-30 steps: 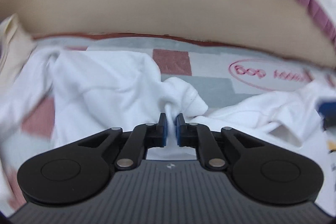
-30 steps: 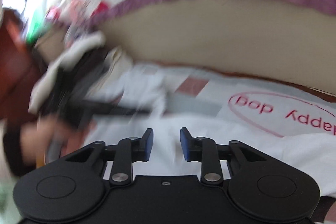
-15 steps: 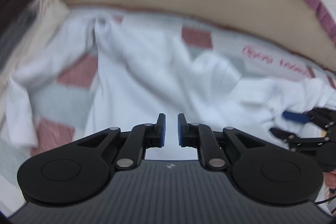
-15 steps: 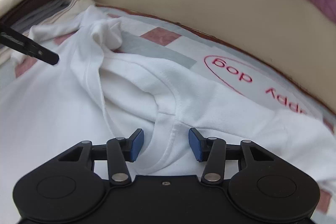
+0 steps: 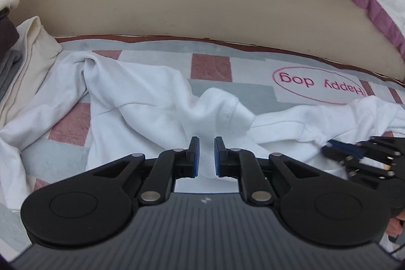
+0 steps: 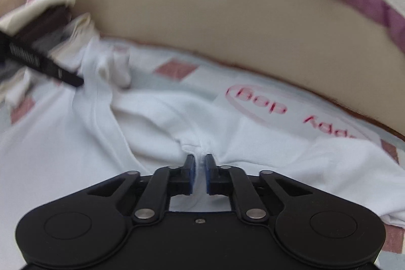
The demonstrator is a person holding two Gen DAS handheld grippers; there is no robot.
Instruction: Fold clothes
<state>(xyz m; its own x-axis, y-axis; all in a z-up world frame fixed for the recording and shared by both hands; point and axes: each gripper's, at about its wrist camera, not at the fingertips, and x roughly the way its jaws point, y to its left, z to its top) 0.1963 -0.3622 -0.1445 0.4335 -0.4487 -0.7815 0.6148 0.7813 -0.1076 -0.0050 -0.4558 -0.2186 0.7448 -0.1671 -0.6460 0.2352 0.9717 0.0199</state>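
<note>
Pinching the white shirt (image 6: 157, 123) hem, right claw (image 6: 200, 163) clamped.

Much of the white garment (image 5: 152, 103) lies out of sight behind the gripper bodies and past the frame edges.

In the left wrist view, the right gripper (image 5: 329, 144) is cut off at the right edge, and only a sliver of the hand (image 5: 395, 225) holding it shows. The folded stack (image 5: 10, 42) at far left is cropped, its items hard to tell apart. The right wrist view is motion-blurred: the printed mat lettering (image 6: 263, 105) smears and runs off the right edge, the stack (image 6: 38, 14) is a smudge, and the fabric pinched between the right gripper's closed fingers (image 6: 189, 163) is largely hidden.
</note>
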